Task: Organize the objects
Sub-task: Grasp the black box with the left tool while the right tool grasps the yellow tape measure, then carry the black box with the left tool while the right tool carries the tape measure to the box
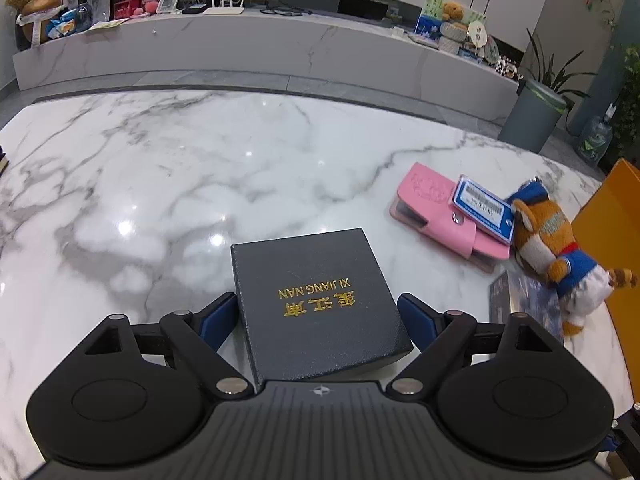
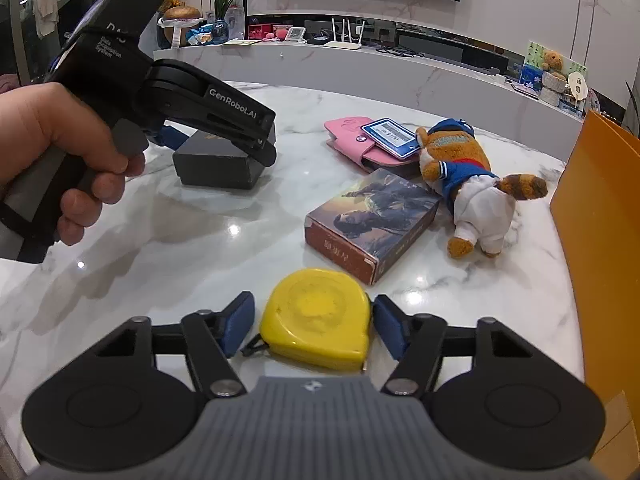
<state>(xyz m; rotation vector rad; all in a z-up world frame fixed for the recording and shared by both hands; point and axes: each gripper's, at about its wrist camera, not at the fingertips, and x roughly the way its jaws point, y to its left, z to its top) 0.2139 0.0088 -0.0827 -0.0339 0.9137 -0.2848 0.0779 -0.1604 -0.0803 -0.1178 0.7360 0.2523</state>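
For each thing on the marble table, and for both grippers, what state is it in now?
Dark box: closed, flat, between the left gripper pads.
Yellow tape measure: flat, tape retracted, between the right gripper pads; contact unclear.
Picture box: closed, lying flat.
Pink wallet: snapped shut, blue card on top.
Plush toy: lying down.

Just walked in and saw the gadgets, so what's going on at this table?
A person is tidying a marble table with two handheld grippers. The left gripper straddles a black box, fingers apart from it. The right gripper brackets a yellow tape measure, one finger touching. A book, pink wallet and plush toy wait nearby.
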